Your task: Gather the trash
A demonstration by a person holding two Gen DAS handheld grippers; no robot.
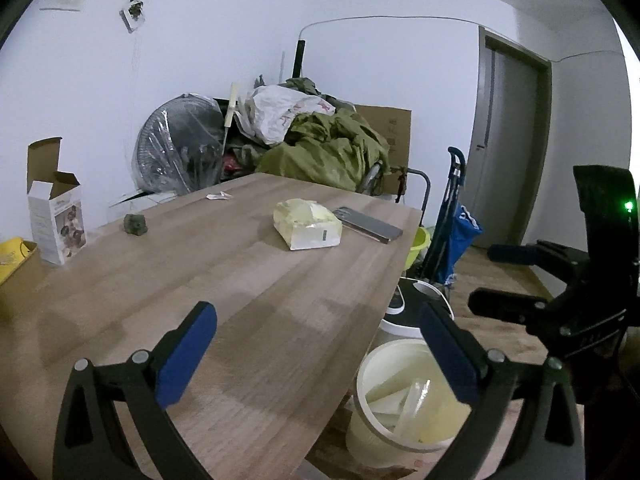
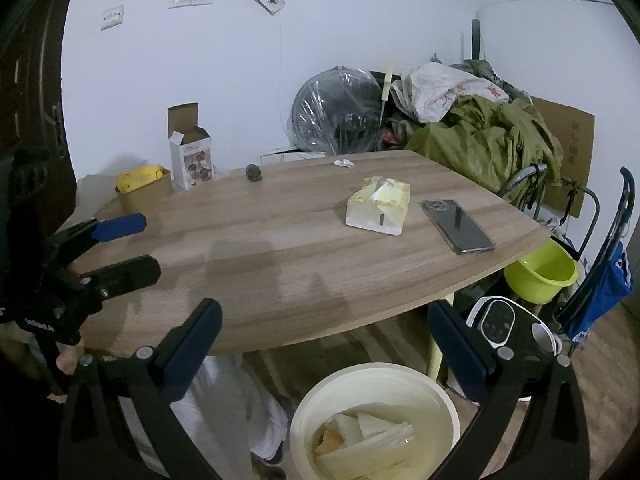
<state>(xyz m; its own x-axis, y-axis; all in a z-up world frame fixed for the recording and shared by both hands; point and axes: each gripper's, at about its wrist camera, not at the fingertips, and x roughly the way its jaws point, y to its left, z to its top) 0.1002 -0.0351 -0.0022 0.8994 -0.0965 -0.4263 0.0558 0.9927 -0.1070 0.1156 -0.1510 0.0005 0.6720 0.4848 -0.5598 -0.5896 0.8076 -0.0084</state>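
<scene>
- Wood-grain laminate is covering the surface (image 2: 280,240), a smooth board with a rounded right edge, and most of it is lying bare.
- Both sets of jaws are standing wide apart with nothing between them: the left gripper (image 1: 320,364) is hanging over the near right edge of the surface, and the right gripper (image 2: 326,354) is hovering just above the bin.
- The round cream plastic bin (image 2: 376,376) is sitting on the floor just off the near edge, probably so that scraps can be dropped straight down into it; pale crumpled wrappers (image 2: 364,436) are lying inside, so the task's trash is largely in there.
- A small crumpled white scrap (image 2: 344,163) is lying at the far edge of the surface, and it looks like the next piece to collect.
- A small dark green lump (image 2: 254,173) is sitting far left on the surface; I cannot tell whether it is trash.
- A soft, yellowish tissue pack (image 2: 378,210) is resting mid-surface with a sheet poking from its slot, and a flat, glossy phone (image 2: 458,226) is lying face down just to its right; both look like keepers.
- An opened cardboard box (image 2: 191,156), flaps up, is standing at the far left beside a yellow bag in a brown carton (image 2: 142,186).
- Beyond the surface, a fan wrapped in clear film (image 2: 340,112) and crumpled olive cloth (image 2: 492,140) are piled against the wall.
</scene>
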